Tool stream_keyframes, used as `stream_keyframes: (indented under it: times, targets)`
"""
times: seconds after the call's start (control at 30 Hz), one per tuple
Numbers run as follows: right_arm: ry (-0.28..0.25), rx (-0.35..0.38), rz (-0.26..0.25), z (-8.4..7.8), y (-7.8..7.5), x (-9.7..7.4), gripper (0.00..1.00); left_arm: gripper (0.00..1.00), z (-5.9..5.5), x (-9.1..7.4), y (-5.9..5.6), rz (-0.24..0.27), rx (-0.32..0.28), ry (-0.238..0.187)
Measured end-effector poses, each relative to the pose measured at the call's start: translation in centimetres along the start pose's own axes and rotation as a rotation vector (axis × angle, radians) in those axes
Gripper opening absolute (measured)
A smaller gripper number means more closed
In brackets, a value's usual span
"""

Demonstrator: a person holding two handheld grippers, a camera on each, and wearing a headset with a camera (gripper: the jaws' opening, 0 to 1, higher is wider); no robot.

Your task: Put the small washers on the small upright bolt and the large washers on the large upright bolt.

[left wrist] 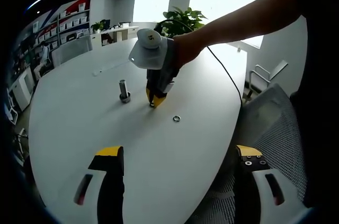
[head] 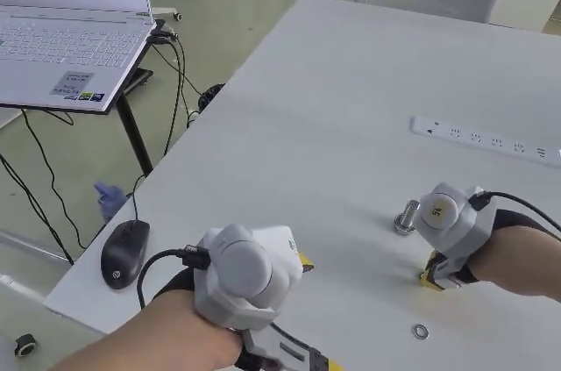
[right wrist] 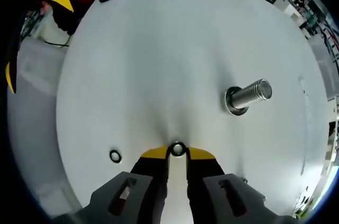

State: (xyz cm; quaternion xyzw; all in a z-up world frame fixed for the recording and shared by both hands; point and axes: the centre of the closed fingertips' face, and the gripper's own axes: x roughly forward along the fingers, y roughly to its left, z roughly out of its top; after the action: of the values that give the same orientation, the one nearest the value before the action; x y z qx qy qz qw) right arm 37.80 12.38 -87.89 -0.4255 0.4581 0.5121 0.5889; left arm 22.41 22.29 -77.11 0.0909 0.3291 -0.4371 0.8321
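Note:
A large upright bolt [right wrist: 246, 97] stands on the white table [right wrist: 159, 49] with a washer around its base; it also shows in the head view [head: 406, 217]. My right gripper [right wrist: 178, 152] points down at the table just in front of the bolt, its yellow tips shut on a washer [right wrist: 178, 149] lying flat. A second loose washer [right wrist: 115, 155] lies a little to the side, toward me in the head view [head: 421, 331]. My left gripper [left wrist: 178, 152] hovers over the near table edge, jaws wide open with nothing between them, facing the right gripper [left wrist: 153, 99].
A power strip [head: 486, 139] lies beyond the bolt. A black mouse [head: 124, 253] sits at the table's left corner. An open laptop [head: 70, 29] stands on a side stand to the left. A mesh chair [left wrist: 275, 113] is at the table's edge.

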Motion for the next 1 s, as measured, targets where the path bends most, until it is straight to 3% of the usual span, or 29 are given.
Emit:
stream_keyframes:
  times: [0.17,0.43,0.7,1.0]
  targets:
    - [-0.023,0.008,-0.005,0.1,-0.2,-0.1,0.13,0.85,-0.1,-0.1,0.0,0.001,0.002,0.003]
    - [-0.032,0.07,-0.001,-1.4,-1.0,-1.5,0.13,0.85,0.1,0.0,0.1,-0.001,0.006,0.001]
    - [-0.031,0.156,-0.021,-5.0,-1.9,-3.0,0.13,0.86,0.3,0.2,0.2,-0.003,0.009,-0.005]
    - [-0.002,0.194,-0.044,-8.1,-2.7,-4.2,0.13,0.86,0.2,0.0,0.4,-0.007,0.014,-0.001]
